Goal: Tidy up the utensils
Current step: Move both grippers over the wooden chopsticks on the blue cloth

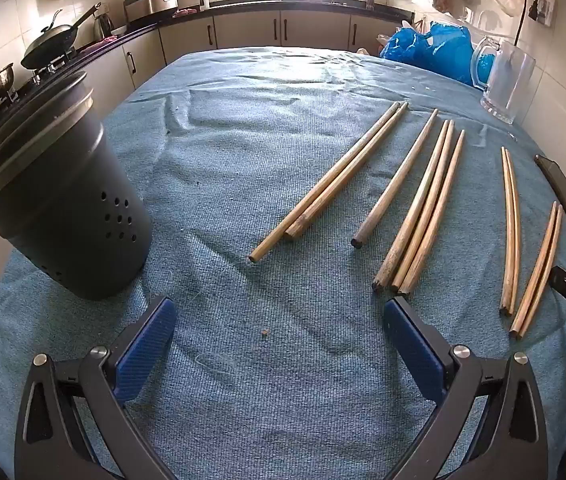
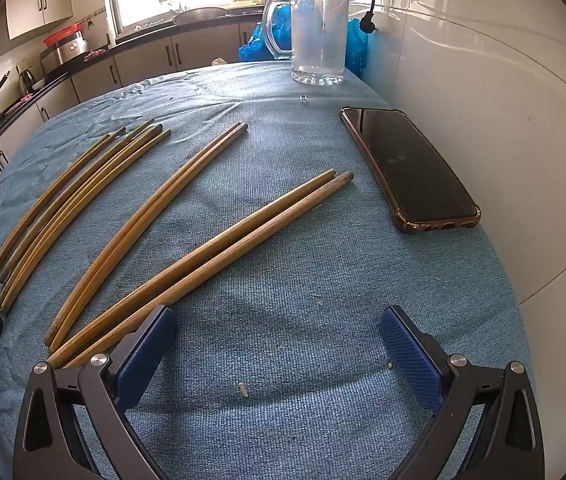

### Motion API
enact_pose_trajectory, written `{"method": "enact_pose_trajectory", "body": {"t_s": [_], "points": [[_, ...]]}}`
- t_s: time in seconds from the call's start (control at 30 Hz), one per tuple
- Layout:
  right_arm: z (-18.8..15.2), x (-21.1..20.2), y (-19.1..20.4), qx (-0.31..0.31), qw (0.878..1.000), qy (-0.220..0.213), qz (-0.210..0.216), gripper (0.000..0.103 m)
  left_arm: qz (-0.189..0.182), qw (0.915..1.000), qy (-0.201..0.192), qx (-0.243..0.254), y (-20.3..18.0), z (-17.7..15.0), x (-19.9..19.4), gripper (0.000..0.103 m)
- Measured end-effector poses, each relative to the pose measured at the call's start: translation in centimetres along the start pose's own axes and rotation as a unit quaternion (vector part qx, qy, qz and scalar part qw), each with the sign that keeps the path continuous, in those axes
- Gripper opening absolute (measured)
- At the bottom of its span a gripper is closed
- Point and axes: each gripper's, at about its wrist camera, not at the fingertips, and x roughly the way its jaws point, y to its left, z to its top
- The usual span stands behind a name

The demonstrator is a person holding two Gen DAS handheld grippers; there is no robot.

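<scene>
Several wooden chopsticks lie in loose groups on a blue cloth: a pair (image 1: 331, 180), a single one (image 1: 397, 178), a group of three (image 1: 423, 208) and two thin pairs (image 1: 511, 232) at the right. A dark perforated holder (image 1: 63, 208) stands at the left. My left gripper (image 1: 279, 320) hovers open over bare cloth between the holder and the chopsticks. In the right wrist view my right gripper (image 2: 277, 328) is open, its left fingertip (image 2: 155, 332) just above the near ends of the closest chopstick pair (image 2: 211, 264). Another pair (image 2: 151, 216) and further sticks (image 2: 71, 208) lie to the left.
A black phone (image 2: 409, 168) in a brown case lies by the white wall at the right. A clear glass mug (image 2: 319, 36) and blue plastic bags (image 1: 427, 52) stand at the table's far end. Kitchen counters with pans run behind the table.
</scene>
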Motion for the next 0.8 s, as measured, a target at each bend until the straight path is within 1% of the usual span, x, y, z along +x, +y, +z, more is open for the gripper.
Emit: {"method": "enact_pose_trajectory", "body": {"t_s": [0.07,0.17,0.2,0.27,0.3,0.37,0.47,0.5,0.57,0.63,0.67,0.73,0.8], "points": [[0.0,0.0,0.0,0.0,1.0,-0.007,-0.001,0.103,-0.002,1.0,0.0,-0.002,0.1,0.0,-0.1,0.103],[-0.1,0.0,0.0,-0.002,1.0,-0.005,-0.003,0.103,0.003,1.0,-0.004,-0.006,0.4,-0.4,-0.7,0.103],[-0.1,-0.1,0.0,-0.004,1.0,-0.001,-0.002,0.103,0.009,0.9998,-0.012,-0.01,0.7,-0.7,-1.4,0.103],[0.1,-0.1,0.0,-0.019,1.0,0.021,0.008,0.103,0.015,0.9991,-0.037,-0.017,1.2,-1.3,-3.2,0.103],[0.1,-0.1,-0.1,-0.016,0.999,0.026,0.013,0.103,0.018,0.9985,-0.048,-0.017,1.3,-1.5,-4.0,0.103],[0.1,-0.5,0.4,-0.022,1.0,0.02,0.006,0.103,0.019,0.9976,-0.064,-0.019,1.7,-2.0,-5.8,0.103],[-0.5,-0.3,0.5,-0.014,1.0,0.027,0.005,0.103,0.025,0.9946,-0.098,-0.021,2.6,-2.8,-8.8,0.103],[-0.8,-0.5,0.5,-0.01,1.0,0.027,0.002,0.102,0.027,0.9937,-0.107,-0.016,2.4,-2.6,-9.2,0.103],[-1.6,-1.6,0.7,0.0,1.0,0.021,-0.001,0.101,0.033,0.9912,-0.127,-0.012,2.8,-2.9,-10.8,0.103],[-2.1,-3.0,0.3,0.016,1.0,0.016,0.008,0.101,0.037,0.9892,-0.141,-0.01,3.2,-3.1,-12.0,0.103],[-2.3,-3.7,0.3,0.024,1.0,0.009,0.015,0.101,0.039,0.9882,-0.147,-0.01,2.6,-2.9,-12.5,0.103],[-2.7,-5.4,0.2,0.035,0.999,-0.015,0.023,0.101,0.041,0.986,-0.161,-0.009,2.3,-2.9,-13.3,0.103],[-3.3,-7.7,0.3,0.045,0.997,-0.055,0.021,0.101,0.048,0.9832,-0.176,-0.003,2.2,-3.2,-14.4,0.103]]}}
